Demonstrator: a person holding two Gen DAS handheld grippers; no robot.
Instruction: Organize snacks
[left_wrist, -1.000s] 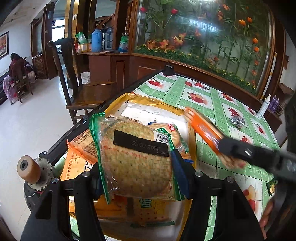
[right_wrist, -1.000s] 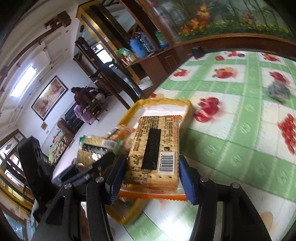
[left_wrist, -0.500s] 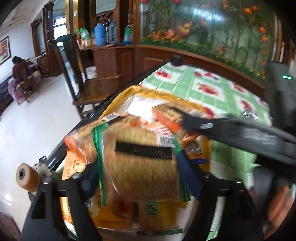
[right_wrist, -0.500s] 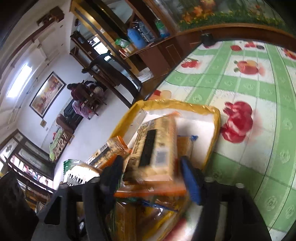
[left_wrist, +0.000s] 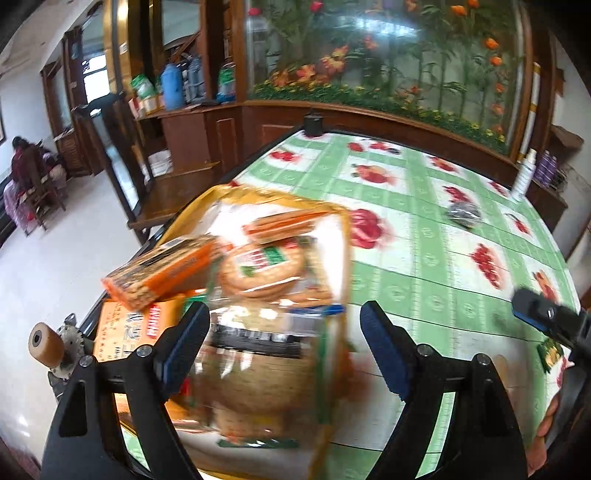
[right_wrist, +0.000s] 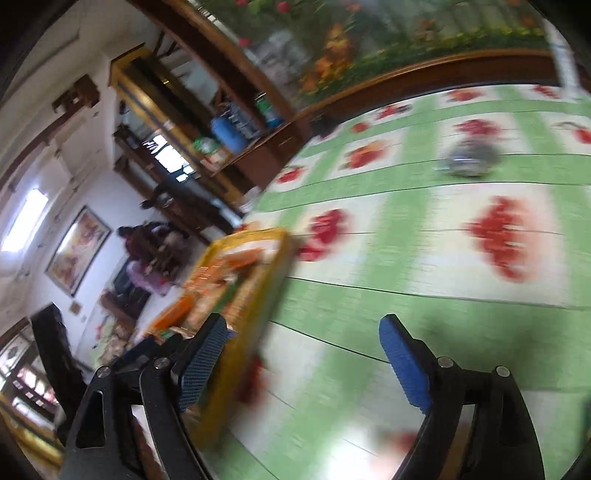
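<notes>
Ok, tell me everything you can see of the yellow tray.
The tray is a shallow rectangular bin, yellow-rimmed with a pale floor, seemingly plastic. It sits at the near left edge of the green fruit-print tablecloth. It is piled with snack packs: a round cracker pack, an orange pack tilted over the left rim, another orange one further back and a blurred pack in front. In the right wrist view it is blurred, left of the claw.

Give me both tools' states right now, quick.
Left tool: open, round cracker pack between its fingers but not gripped.
Right tool: opening, nothing between its fingers, over the tablecloth.
</notes>
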